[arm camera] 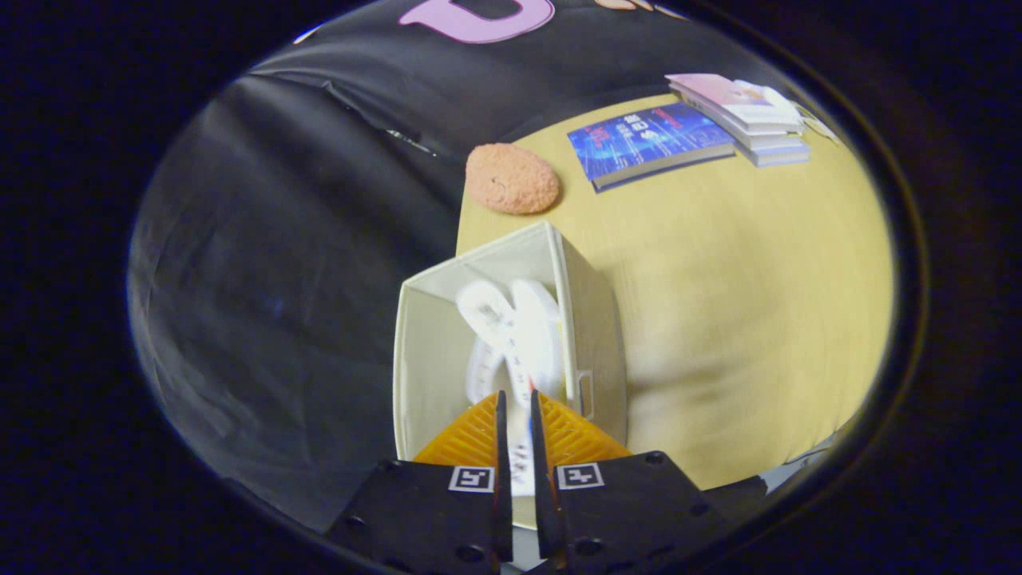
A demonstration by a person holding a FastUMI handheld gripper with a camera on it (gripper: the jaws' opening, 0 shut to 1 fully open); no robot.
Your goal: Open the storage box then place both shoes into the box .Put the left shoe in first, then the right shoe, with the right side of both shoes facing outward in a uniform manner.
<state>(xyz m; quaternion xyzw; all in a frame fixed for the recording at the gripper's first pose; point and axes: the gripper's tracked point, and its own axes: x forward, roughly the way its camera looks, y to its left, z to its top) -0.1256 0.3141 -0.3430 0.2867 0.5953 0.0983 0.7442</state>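
Note:
The white storage box (pixel 595 335) stands open at the table's edge, and I look down into it from above. Two white shoes lie inside, side by side: one (pixel 483 311) toward the box's left wall, the other (pixel 541 339) against its right wall. My gripper (pixel 516 395) hovers over the box's near rim. Its fingers are almost together, and a thin white part of the shoe on the right is pinched between them. A small red detail shows at the fingertips. The near ends of both shoes are hidden behind the fingers.
The yellow table (pixel 758 279) stretches right of the box. Beyond the box lie a pink fluffy oval pad (pixel 511 177), a blue book (pixel 651 144) and a stack of books (pixel 746 112). Black cloth hangs left of the box.

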